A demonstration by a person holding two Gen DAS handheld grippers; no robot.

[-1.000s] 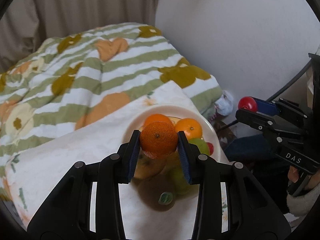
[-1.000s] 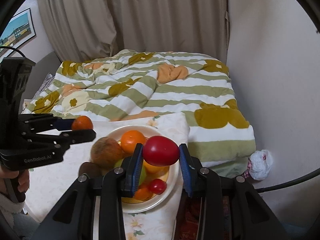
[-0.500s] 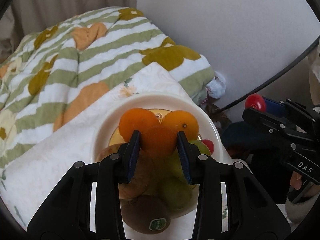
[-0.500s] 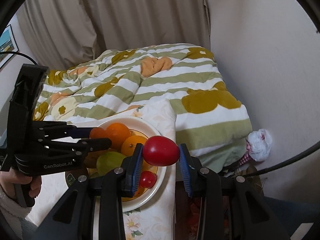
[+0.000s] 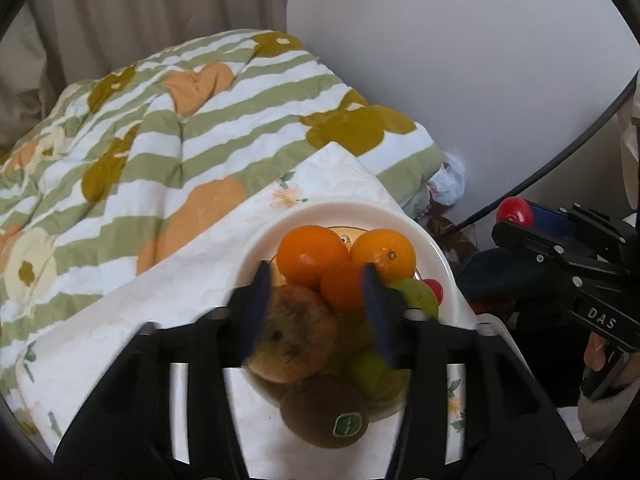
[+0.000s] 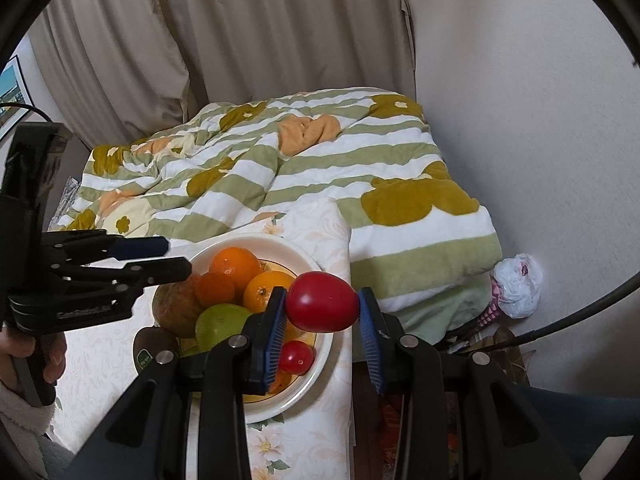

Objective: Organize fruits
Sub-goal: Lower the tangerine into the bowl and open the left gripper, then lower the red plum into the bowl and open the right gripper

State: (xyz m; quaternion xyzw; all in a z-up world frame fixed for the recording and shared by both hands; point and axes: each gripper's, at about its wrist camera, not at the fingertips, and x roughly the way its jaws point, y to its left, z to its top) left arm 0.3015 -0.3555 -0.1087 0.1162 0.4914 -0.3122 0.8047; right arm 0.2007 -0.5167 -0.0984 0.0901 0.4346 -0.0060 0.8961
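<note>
A cream bowl [image 5: 424,236] on the cloth-covered table holds two oranges, a small mandarin [image 5: 340,288], a brownish apple [image 5: 296,336], green fruits and a small red tomato [image 6: 295,357]. A kiwi [image 5: 324,412] lies at the bowl's near edge. My left gripper [image 5: 316,304] is open above the fruit pile, with the mandarin lying free between its fingers; it also shows in the right wrist view [image 6: 168,256]. My right gripper [image 6: 322,312] is shut on a red tomato [image 6: 322,302] and holds it above the bowl's right rim [image 6: 320,364]; it also shows in the left wrist view [image 5: 516,220].
A striped green and white duvet [image 6: 280,176] covers the bed behind the table. The table's right edge [image 6: 348,320] drops beside the bowl, with a white plastic bag [image 6: 518,290] on the floor by the wall. Curtains hang behind the bed.
My left gripper has opened and let the mandarin down onto the pile in the bowl. My right gripper has kept its hold on the red tomato, near the bowl's right rim.
</note>
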